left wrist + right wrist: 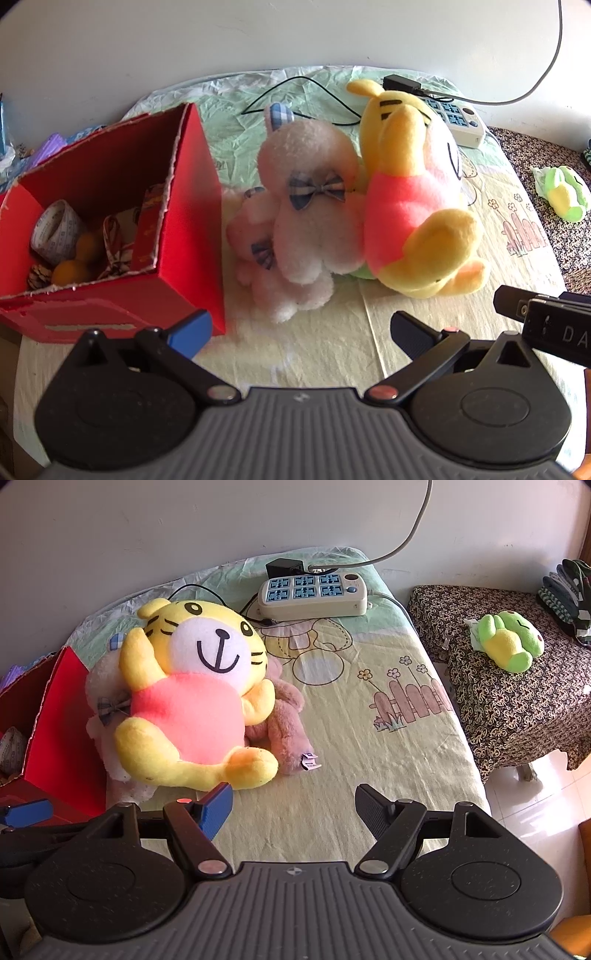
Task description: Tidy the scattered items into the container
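I see the red box (55, 716) cut off at the right wrist view's left edge | yellow tiger (417, 206) hides much of the pink plush (284, 720) beneath | I can't identify the box's small contents | right gripper (546, 321) clipped by frame edge

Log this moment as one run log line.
left gripper: open, empty | right gripper: open, empty | yellow tiger plush: on table beside red box | stage: nothing grasped

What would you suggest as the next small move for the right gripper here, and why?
Probably ease the right gripper forward onto the yellow tiger plush: its jaws stand open and empty, the tiger lies on top of the pile, nearest it, outside the red box.
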### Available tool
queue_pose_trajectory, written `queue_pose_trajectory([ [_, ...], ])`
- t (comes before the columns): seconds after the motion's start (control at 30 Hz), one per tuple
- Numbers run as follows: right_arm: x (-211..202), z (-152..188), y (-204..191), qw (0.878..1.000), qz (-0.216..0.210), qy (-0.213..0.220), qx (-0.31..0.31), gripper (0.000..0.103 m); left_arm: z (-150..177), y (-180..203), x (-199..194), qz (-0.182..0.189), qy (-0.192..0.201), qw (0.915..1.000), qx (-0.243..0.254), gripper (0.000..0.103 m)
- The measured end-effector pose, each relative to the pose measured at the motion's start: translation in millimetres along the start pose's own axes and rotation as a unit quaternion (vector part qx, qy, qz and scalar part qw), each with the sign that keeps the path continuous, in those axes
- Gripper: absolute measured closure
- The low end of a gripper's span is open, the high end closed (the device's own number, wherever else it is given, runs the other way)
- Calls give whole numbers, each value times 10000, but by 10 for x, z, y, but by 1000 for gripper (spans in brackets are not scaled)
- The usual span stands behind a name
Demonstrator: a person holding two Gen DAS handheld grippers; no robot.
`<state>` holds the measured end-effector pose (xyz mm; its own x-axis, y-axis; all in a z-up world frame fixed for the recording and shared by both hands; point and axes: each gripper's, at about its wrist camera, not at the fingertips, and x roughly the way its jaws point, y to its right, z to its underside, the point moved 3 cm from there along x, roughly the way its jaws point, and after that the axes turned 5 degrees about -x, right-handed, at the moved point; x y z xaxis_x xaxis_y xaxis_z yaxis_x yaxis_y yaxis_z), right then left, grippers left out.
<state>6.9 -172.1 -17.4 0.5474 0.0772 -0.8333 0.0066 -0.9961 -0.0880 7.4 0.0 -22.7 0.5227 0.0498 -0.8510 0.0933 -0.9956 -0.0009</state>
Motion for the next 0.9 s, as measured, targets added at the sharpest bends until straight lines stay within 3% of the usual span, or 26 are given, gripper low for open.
queue_pose_trajectory([
  [0.23, 13, -4, 38, 10000, -33, -11, 53, 27, -29, 35, -11, 25, 29, 9999, 94, 0],
  [0.47, 16, -62, 178, 9996, -160, 92, 194, 27, -236, 138, -94, 70, 322, 9987, 398, 0],
  [0.7, -32, -349, 356, 9960, -645, 435, 437, 27, -520, 259, -138, 644, 343, 9958, 545, 0],
  [0.9, -48, -635, 599, 9845, -1281, 719, 960, 27, -561, 408, -138, 943, 364, 9925, 692, 0],
])
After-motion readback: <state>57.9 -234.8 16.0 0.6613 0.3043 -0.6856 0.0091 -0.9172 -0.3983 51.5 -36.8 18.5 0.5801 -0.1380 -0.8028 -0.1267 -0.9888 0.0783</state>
